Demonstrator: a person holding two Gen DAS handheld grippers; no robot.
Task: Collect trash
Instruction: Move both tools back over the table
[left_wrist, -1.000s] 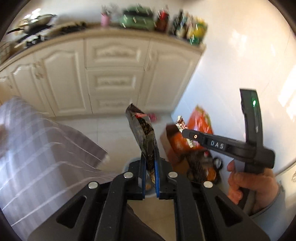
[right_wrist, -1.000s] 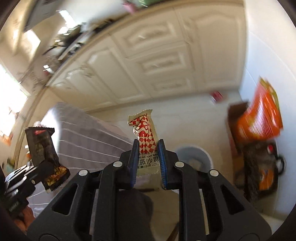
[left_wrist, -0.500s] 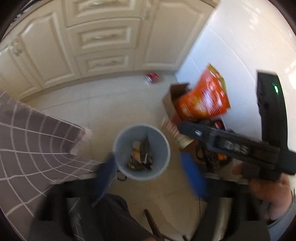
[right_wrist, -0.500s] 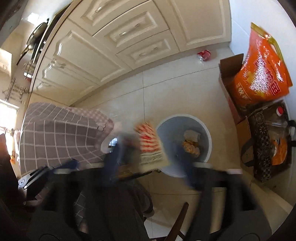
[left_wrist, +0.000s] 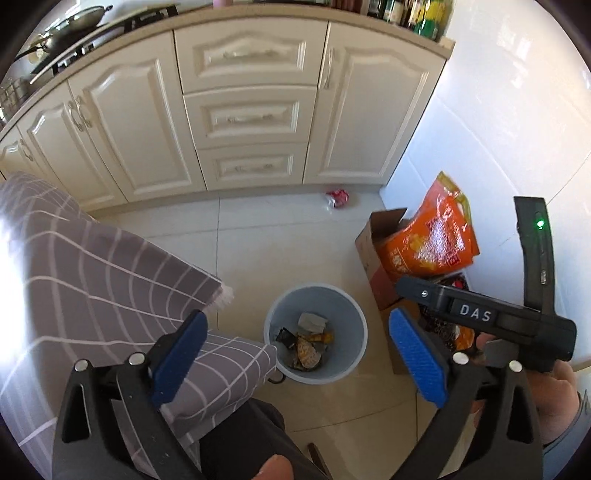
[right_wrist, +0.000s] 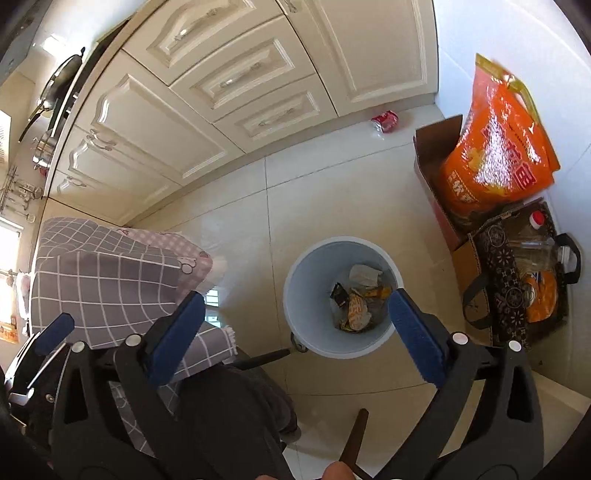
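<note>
Left wrist view: the left tool is opening, nothing between its blue pads, above the bin holding the wrappers. Keep over the bin's middle.

Right wrist view: the right tool is opening too, empty. Only here the black bag shows fully.
</note>
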